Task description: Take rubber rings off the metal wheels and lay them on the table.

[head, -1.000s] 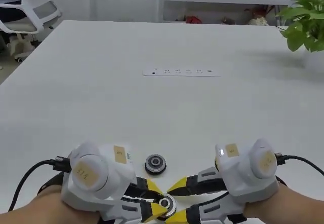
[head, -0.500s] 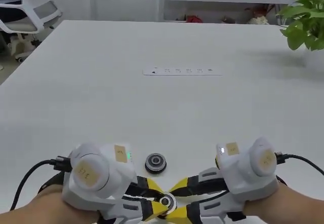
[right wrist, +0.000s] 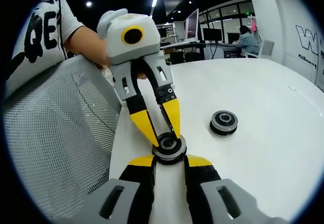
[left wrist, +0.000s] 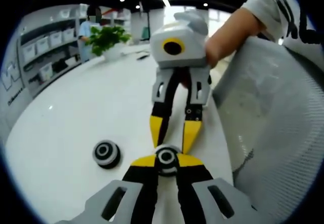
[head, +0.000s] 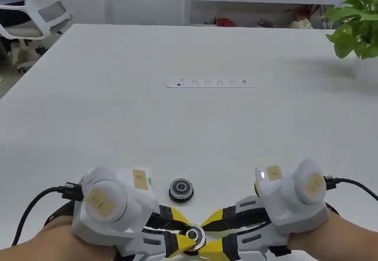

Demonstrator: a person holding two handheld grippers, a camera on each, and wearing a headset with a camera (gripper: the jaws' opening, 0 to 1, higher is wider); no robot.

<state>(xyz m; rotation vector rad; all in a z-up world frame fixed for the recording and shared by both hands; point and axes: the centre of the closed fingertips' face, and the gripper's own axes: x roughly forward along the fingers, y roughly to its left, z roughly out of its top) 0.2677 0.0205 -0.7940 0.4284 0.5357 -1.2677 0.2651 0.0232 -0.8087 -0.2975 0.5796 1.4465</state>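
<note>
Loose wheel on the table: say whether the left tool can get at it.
Probably not yet. Only bare table separates the left tool from the loose wheel, but it grips the other wheel, with the right tool.

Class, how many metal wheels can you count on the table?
2. One wheel lies free on the table; the other wheel sits at the near edge, where the left gripper and right gripper meet. None seems hidden.

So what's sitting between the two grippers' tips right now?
A metal wheel lies there. The left gripper and right gripper reach it from opposite sides, tips right at its rim. It shows in the head view and both gripper views.
</note>
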